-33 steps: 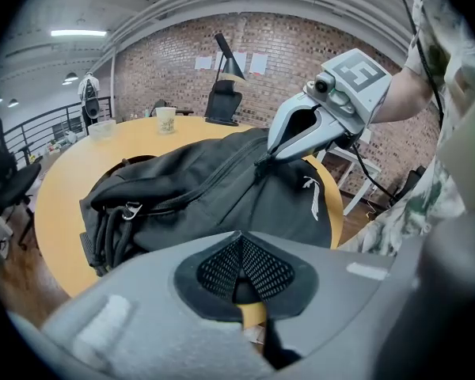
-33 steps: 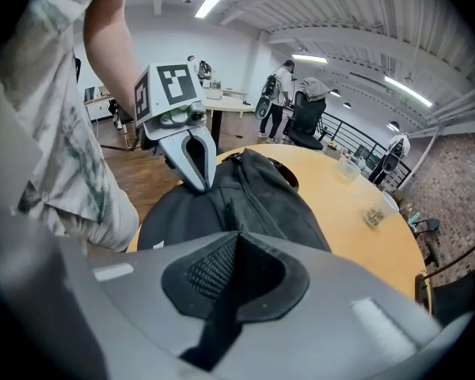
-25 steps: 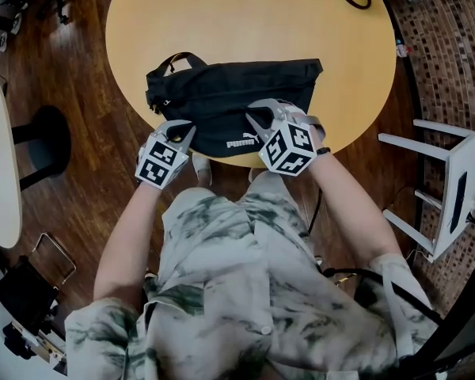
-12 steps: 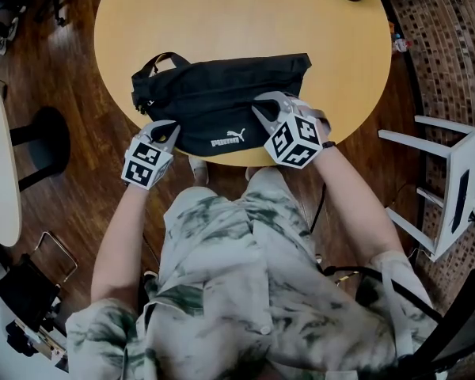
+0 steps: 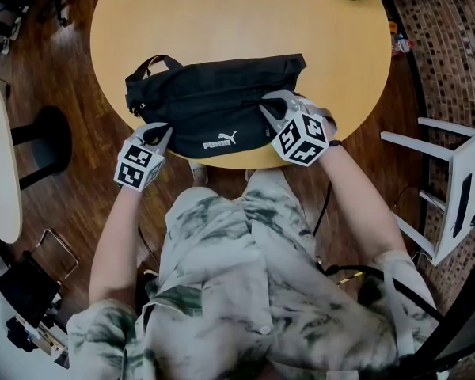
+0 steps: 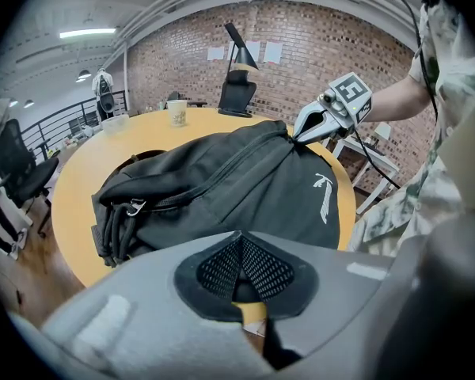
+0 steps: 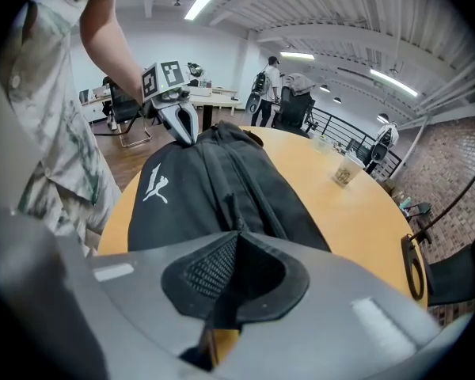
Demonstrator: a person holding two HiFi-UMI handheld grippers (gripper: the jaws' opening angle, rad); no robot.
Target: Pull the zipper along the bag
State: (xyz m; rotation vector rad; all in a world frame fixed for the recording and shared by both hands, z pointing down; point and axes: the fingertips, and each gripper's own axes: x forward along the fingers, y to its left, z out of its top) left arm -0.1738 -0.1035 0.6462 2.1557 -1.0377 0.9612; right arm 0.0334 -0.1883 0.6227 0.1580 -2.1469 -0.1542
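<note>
Round wooden table point(image 5: 245, 22), brick wall point(image 6: 301, 46) behind. Right gripper point(image 7: 236, 237): jaws pinched together on small tab, probably zipper pull point(image 7: 226, 208), toward right end of black Puma waist bag point(image 5: 214, 101). Left gripper point(image 6: 238, 237): jaws closed on bag's near-left corner. Bag flat at table's near edge. Tip: left anchors, fabric taut; right draws pull straight along bag, low, steady, no twisting.

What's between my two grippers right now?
Only the black bag, white logo up, spans from the left gripper to the right gripper, both shut on it; the head view shows this.
</note>
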